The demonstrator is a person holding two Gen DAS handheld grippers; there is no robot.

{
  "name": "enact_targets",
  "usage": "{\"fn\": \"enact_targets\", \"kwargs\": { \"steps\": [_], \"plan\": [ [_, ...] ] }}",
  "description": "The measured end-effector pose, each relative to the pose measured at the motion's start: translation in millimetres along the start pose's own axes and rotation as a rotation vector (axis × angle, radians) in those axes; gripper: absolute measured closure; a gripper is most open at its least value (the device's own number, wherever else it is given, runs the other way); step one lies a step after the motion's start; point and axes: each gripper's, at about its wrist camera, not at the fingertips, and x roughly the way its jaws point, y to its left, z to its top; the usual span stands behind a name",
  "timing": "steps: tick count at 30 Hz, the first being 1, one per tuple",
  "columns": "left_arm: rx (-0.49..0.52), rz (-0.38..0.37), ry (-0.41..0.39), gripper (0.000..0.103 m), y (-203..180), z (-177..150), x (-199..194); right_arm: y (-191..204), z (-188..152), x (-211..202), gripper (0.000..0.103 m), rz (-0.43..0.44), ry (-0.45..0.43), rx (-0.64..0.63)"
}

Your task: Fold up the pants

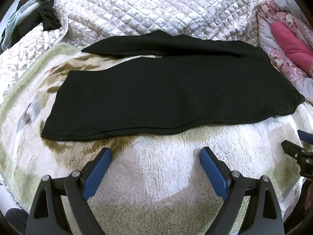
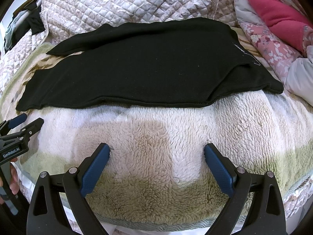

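Black pants (image 1: 156,90) lie flat on a fluffy blanket (image 1: 156,176), waist to the right, the two legs stretching left with a gap between them at the left end. They also show in the right wrist view (image 2: 146,66). My left gripper (image 1: 155,152) is open and empty, hovering over the blanket just short of the near hem. My right gripper (image 2: 156,148) is open and empty, also over the blanket, near the pants' near edge. Each gripper shows in the other's view: the right one (image 1: 297,143) at the right edge, the left one (image 2: 27,121) at the left edge.
A quilted grey-patterned cover (image 1: 156,9) lies behind the pants. Pink floral bedding with a magenta cloth (image 1: 291,45) is at the right. Dark clothes (image 1: 45,13) are heaped at the far left. The bed's near edge (image 2: 156,225) runs below my right gripper.
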Motion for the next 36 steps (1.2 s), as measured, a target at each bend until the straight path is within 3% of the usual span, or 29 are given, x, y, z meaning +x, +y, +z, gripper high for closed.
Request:
{"fn": "enact_targets", "kwargs": {
  "steps": [36],
  "plan": [
    [0.001, -0.013, 0.014, 0.010, -2.6, -1.3, -1.1, -1.1, 1.5, -2.9, 0.007, 0.003, 0.005, -0.002]
  ]
}}
